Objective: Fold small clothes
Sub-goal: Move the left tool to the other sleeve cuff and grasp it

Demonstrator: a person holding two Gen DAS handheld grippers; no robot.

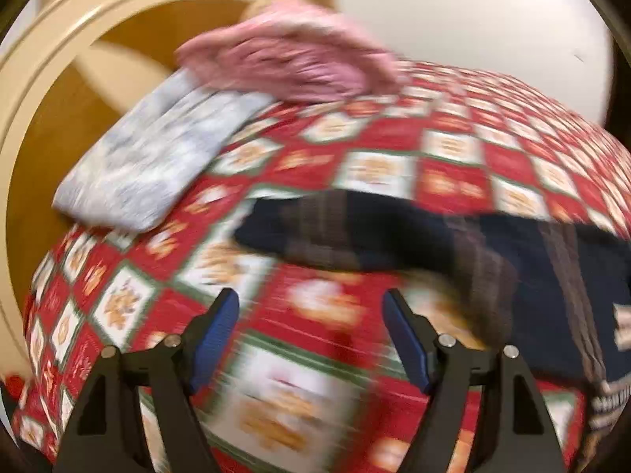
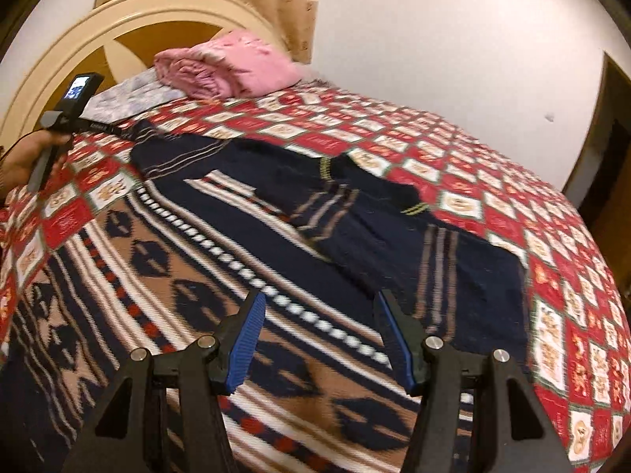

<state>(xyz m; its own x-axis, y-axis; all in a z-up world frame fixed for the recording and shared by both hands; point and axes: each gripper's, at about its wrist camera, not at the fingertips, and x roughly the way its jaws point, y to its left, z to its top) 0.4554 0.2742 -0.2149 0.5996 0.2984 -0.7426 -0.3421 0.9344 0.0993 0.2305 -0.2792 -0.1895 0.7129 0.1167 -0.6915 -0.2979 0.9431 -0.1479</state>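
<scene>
A dark navy knitted sweater (image 2: 244,244) with tan, white and red patterned bands lies spread flat on the red checked bedspread (image 2: 493,165). My right gripper (image 2: 319,307) is open and empty, hovering over the sweater's body near its right sleeve (image 2: 465,260). In the blurred left wrist view my left gripper (image 1: 311,307) is open and empty above the bedspread (image 1: 355,138), just short of the sweater's left sleeve (image 1: 355,228). The left gripper's handle (image 2: 59,126) and the hand holding it show at the right wrist view's left edge.
A pink folded blanket (image 2: 232,67) lies on a pale blue pillow (image 2: 130,96) by the cream and wood headboard (image 2: 59,51). Both also show in the left wrist view (image 1: 292,59), (image 1: 150,161). A white wall and curtain stand behind; a wooden door (image 2: 607,181) at right.
</scene>
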